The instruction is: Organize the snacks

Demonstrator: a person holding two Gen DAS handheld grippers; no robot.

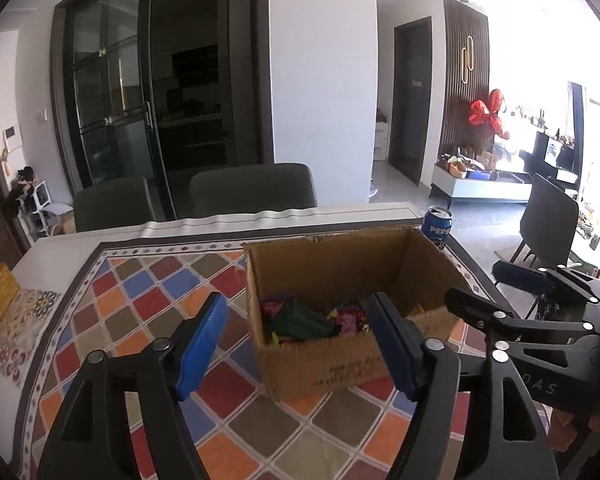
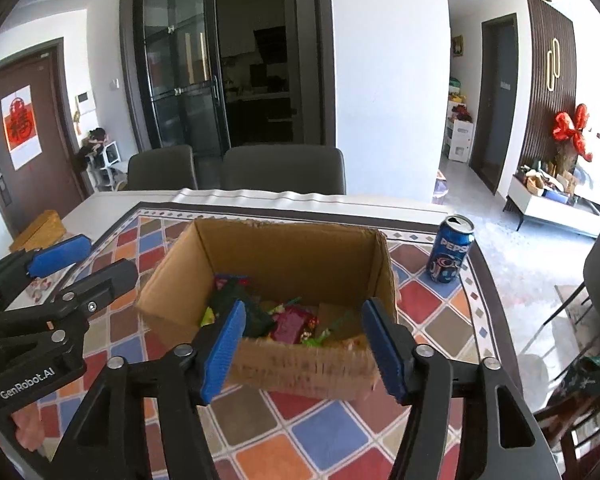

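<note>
Both grippers stand empty in front of the snack box.

Nearest, the left gripper [image 1: 298,346] and the right gripper [image 2: 302,350] hold their blue-padded jaws apart with nothing between them, side by side just before the open brown cardboard box [image 2: 288,364], probably because their loads have gone in. The colourful wrapped snacks [image 2: 288,322] lie heaped on the box floor, kept together by its walls. The box sits on the checked multicoloured table mat [image 2: 320,436]. Beyond it to the right, a blue Pepsi can [image 2: 449,250] stands upright, apart from the box, apparently not part of the sorting.
</note>
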